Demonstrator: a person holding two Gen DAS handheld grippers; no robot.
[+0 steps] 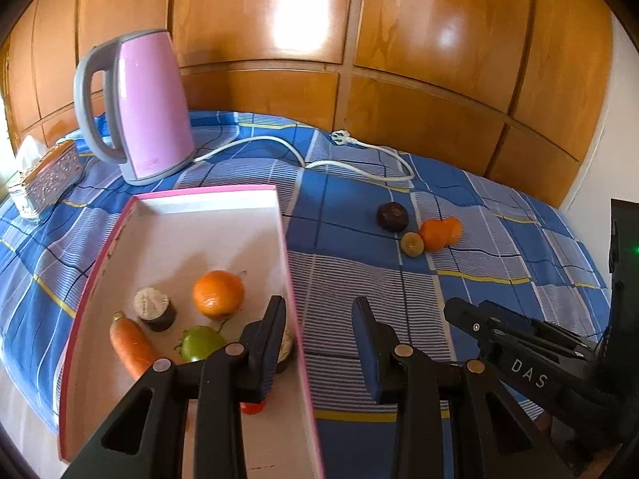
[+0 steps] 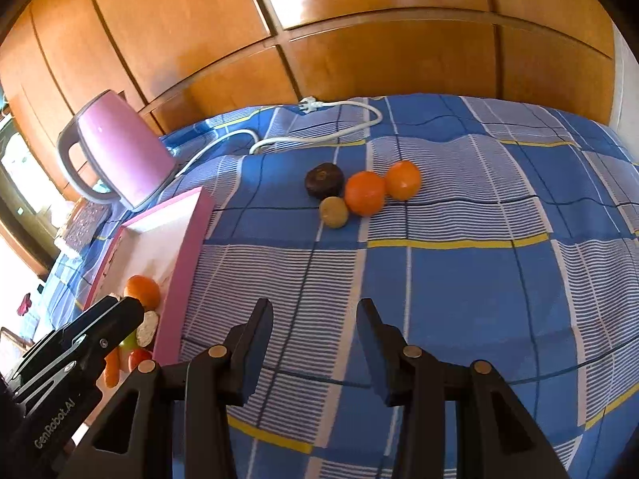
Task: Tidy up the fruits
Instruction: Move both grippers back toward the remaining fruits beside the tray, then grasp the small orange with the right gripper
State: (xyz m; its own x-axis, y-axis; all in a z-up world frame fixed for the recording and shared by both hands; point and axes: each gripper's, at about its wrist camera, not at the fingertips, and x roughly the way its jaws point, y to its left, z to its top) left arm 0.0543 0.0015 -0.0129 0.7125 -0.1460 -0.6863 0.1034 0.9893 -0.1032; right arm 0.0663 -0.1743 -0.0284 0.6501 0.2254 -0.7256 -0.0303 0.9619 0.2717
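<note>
Beyond the shallow pink-rimmed cardboard box [image 2: 181, 239], four loose fruits cluster on the blue checked cloth [image 2: 459, 279]; the nearest round orange [image 2: 364, 192] lies straight ahead of the empty, parted right gripper [image 2: 315, 343], nearer than the empty, parted left gripper [image 1: 319, 343].

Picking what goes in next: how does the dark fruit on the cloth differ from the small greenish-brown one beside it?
The dark fruit is bigger than the greenish-brown fruit. It is dark purple-brown; the small one is olive-yellow. The dark one lies nearer the kettle cord, the small one nearer the camera and against an orange. Both are roundish and lie on the cloth, outside the pink box.
</note>
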